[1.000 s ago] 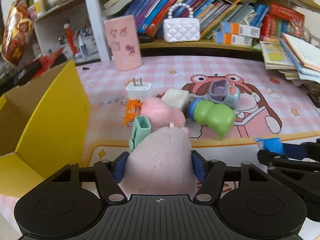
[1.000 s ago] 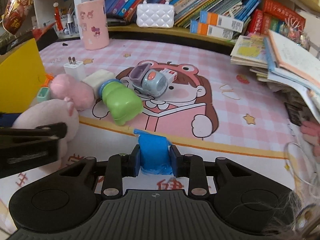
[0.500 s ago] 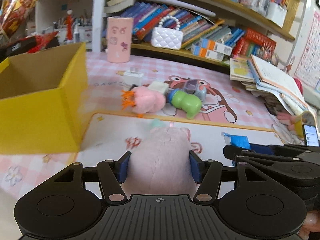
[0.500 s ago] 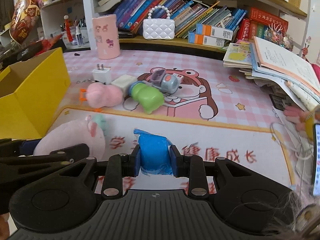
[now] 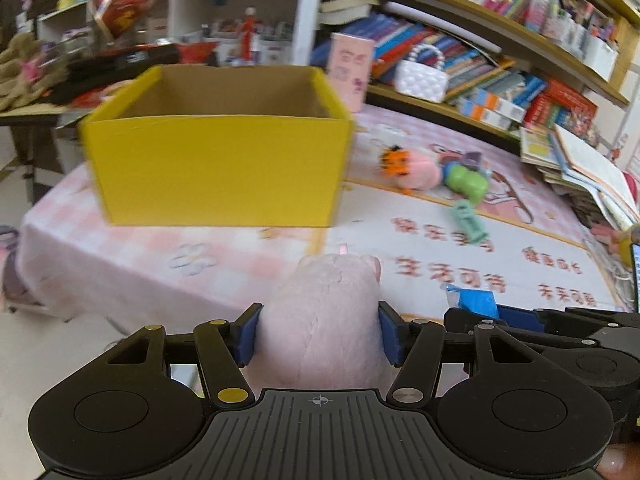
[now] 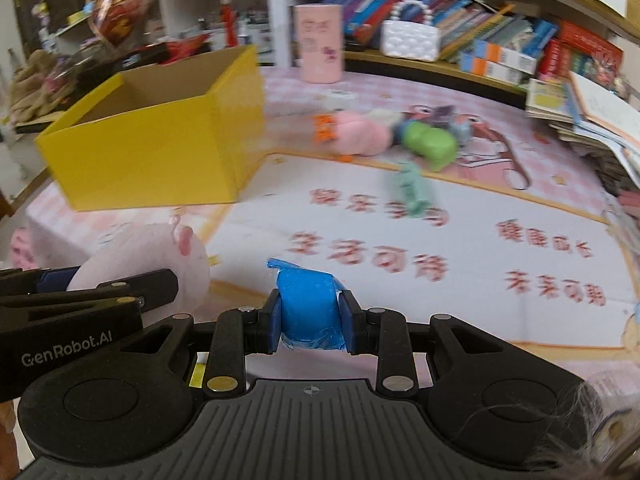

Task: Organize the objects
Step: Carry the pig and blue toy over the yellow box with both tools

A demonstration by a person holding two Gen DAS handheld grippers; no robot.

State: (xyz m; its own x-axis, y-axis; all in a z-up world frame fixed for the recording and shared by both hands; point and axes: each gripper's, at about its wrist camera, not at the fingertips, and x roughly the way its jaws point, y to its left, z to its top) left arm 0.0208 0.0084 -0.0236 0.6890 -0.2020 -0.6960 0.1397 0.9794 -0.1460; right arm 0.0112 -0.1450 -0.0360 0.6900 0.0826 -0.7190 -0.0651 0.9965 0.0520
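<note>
My left gripper (image 5: 319, 336) is shut on a pale pink plush toy (image 5: 324, 320), held above the near edge of the table. To its right, my right gripper (image 6: 308, 320) is shut on a blue packet (image 6: 307, 304); that packet also shows in the left wrist view (image 5: 474, 302). The open yellow cardboard box (image 5: 218, 168) stands ahead and slightly left of the left gripper, and its inside looks bare. In the right wrist view the yellow box (image 6: 152, 152) is at the upper left and the plush toy (image 6: 148, 256) sits at the left in the other gripper.
On the pink play mat lie a second pink plush with orange feet (image 5: 416, 166), a green toy (image 5: 466, 184), a mint-green clip-like toy (image 5: 468, 222) and a grey toy car (image 6: 444, 118). A pink cup (image 5: 350, 68), a white handbag (image 5: 422, 76) and books line the shelf behind.
Both grippers have swung left across the table with their loads. The yellow box has come from the left edge of view to straight ahead, and the loose toys have slid to the right.
</note>
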